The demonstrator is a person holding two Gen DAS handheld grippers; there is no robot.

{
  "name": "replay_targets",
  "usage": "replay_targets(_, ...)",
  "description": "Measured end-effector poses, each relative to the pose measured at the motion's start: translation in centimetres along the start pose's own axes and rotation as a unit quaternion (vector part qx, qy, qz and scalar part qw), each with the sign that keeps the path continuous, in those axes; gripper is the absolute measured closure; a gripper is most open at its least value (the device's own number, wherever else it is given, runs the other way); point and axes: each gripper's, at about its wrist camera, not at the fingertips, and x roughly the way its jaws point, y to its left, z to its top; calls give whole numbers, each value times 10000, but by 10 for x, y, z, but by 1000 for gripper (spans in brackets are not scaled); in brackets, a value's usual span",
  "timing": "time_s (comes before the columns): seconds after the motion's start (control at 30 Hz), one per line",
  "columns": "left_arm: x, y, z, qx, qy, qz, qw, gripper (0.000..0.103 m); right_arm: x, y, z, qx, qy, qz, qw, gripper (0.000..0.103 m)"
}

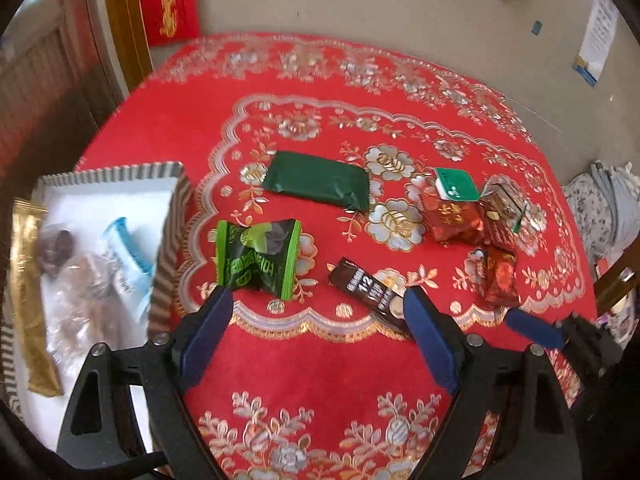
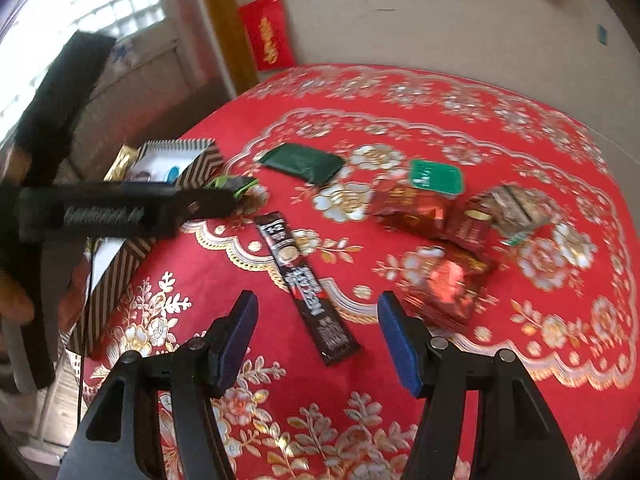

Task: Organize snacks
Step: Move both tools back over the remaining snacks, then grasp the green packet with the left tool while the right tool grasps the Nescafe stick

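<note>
Blurring snacks in the striped box point(image 1: 168, 240) — both hand-held grippers point(image 1: 316, 312) point(image 2: 316, 314) agape, empty.

On the table point(image 1: 312, 360) a tray point(image 1: 120, 172) sits at the left edge with several wrapped snacks in it. Just right of the tray lies a candy point(image 1: 258, 258), and behind that a flat packet point(image 1: 318, 184). A stick sachet point(image 1: 372, 296) lies right of the candy. Farther right, four small packs point(image 1: 476, 220) cluster together.
</note>
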Motion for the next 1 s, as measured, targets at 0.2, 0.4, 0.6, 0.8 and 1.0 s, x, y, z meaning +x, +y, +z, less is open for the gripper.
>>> replay_targets(0.2,23,16,15,-114,87,12,9999,16,22,8,10,-155,85,42,9998,41)
replay_targets(0.4,47,21,22,-136,311,-10,9994,16,42,15,16,-252,210,-31,9995,41)
replay_targets(0.6,52,22,20,-76,331,7,9994,30,62,24,16,-574,489,-372,9965,62)
replay_targets(0.8,47,19,12,220,339,134,9991,69,55,30,8,-747,470,-582,9944,84)
replay_targets(1.0,24,12,-4,373,77,200,9991,70,34,23,-11,-369,197,-655,9970,85)
